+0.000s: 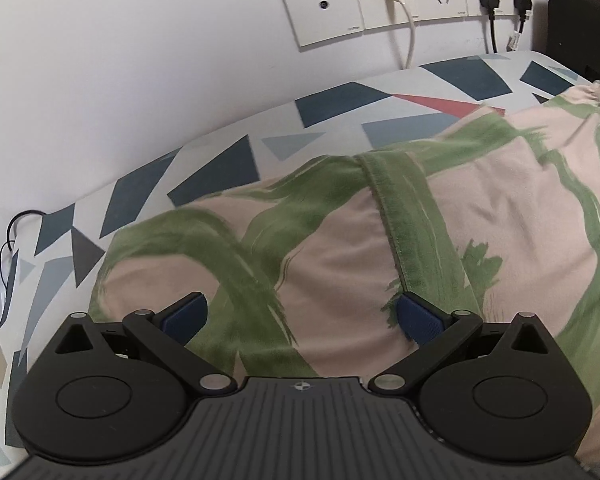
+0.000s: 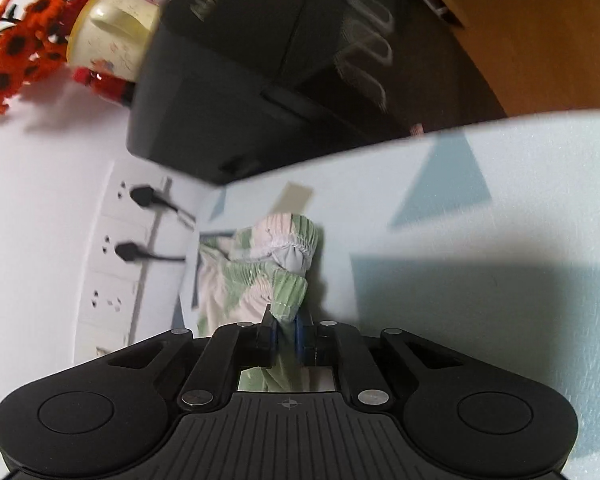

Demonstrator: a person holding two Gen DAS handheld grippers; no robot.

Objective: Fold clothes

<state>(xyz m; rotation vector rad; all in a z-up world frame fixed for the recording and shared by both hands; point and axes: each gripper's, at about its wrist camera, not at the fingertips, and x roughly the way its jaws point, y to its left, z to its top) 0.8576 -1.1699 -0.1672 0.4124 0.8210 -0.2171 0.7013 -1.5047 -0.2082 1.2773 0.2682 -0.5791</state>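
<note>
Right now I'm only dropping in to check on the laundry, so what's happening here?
A person is folding a pink-and-green garment on a table with a geometric-patterned cover, holding a claw in each hand. The right claw is shut on the garment's gathered elastic waistband, lifting that end. The left claw is open over the flat part of the garment, gripping nothing. The fold is not yet finished.

Garment [image 1: 340, 240] on sheet [image 1: 220, 168], wall sockets [image 1: 380, 4] behind, box [image 2: 240, 80] right.
</note>
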